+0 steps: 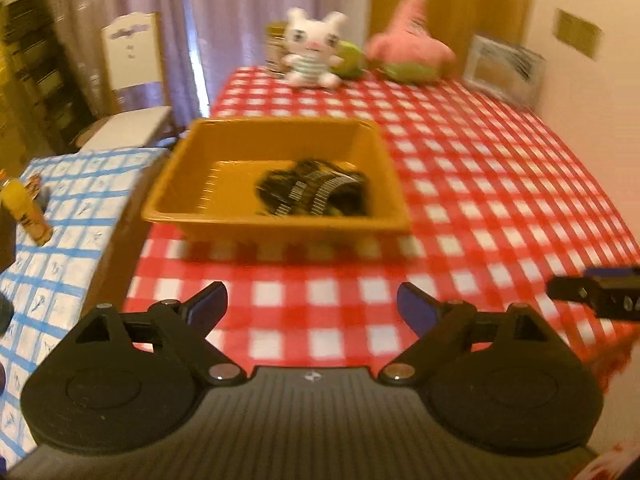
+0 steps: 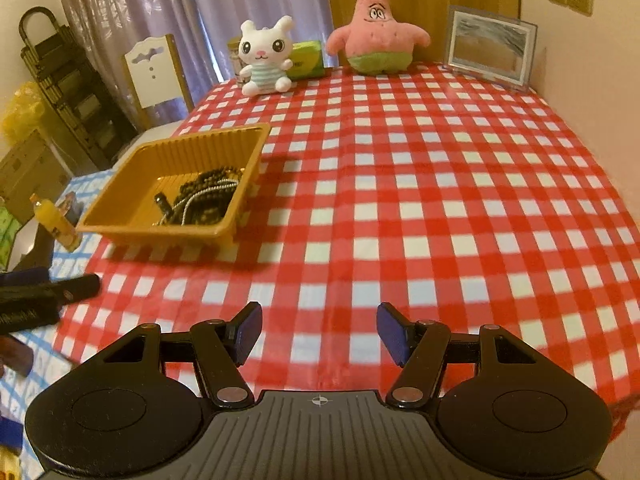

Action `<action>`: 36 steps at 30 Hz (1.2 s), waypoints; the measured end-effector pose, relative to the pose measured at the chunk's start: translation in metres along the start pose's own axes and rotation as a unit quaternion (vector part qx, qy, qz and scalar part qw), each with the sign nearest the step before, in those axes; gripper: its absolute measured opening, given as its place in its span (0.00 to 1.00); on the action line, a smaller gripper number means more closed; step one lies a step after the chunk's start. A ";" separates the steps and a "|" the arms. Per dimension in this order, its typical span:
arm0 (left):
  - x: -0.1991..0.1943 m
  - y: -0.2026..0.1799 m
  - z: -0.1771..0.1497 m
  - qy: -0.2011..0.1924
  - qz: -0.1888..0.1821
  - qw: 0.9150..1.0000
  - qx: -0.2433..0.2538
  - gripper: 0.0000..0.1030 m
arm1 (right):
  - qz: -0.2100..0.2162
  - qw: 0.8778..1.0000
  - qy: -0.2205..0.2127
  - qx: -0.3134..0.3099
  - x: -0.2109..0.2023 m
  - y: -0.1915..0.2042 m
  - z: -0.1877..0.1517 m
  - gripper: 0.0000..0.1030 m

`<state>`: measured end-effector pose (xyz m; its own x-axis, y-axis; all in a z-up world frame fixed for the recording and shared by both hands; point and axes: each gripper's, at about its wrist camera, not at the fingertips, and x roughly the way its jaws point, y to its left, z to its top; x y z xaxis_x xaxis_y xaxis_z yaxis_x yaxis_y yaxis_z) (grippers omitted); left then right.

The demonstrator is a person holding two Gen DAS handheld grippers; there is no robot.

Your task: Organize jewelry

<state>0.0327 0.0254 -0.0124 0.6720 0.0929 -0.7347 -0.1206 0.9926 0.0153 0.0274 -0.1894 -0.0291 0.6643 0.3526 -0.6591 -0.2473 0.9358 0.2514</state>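
— On the left side of the red checked cloth (image 2: 400, 184), where is the jewelry?
— I see a dark tangle of necklaces (image 2: 204, 200) lying inside the yellow tray (image 2: 132, 184).
— And your tongs?
— My left gripper (image 1: 312, 308) stands wide apart over the cloth, holding nothing. My right gripper (image 2: 319, 332) is apart too, and bare.

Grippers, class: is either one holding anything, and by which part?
Nothing is held. The left gripper and right gripper are open and empty; the jewelry lies in the tray.
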 end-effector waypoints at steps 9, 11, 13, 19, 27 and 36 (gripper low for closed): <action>-0.031 -0.041 -0.018 -0.003 -0.031 0.999 0.017 0.88 | 0.019 1.000 0.005 0.014 -0.031 -0.011 -0.022 0.62; -0.036 -0.047 -0.021 -0.006 -0.036 0.999 0.022 0.88 | 0.020 1.000 0.006 0.015 -0.037 -0.011 -0.027 0.62; -0.038 -0.052 -0.022 -0.005 -0.035 0.999 0.027 0.88 | 0.022 1.000 0.006 0.017 -0.041 -0.012 -0.030 0.62; -0.042 -0.061 -0.025 -0.004 -0.041 0.999 0.034 0.88 | 0.025 1.000 -0.001 0.012 -0.054 -0.013 -0.034 0.62; -0.045 -0.064 -0.025 -0.007 -0.044 0.998 0.033 0.88 | 0.024 1.000 -0.006 0.014 -0.058 -0.017 -0.034 0.62; -0.045 -0.063 -0.025 -0.005 -0.045 0.999 0.030 0.88 | 0.026 1.000 -0.004 0.013 -0.058 -0.015 -0.035 0.62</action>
<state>-0.0080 -0.0431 0.0027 0.6855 0.0038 -0.7281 -0.0153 0.9998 -0.0092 -0.0320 -0.2238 -0.0195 0.6569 0.4011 -0.6384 -0.2634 0.9155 0.3042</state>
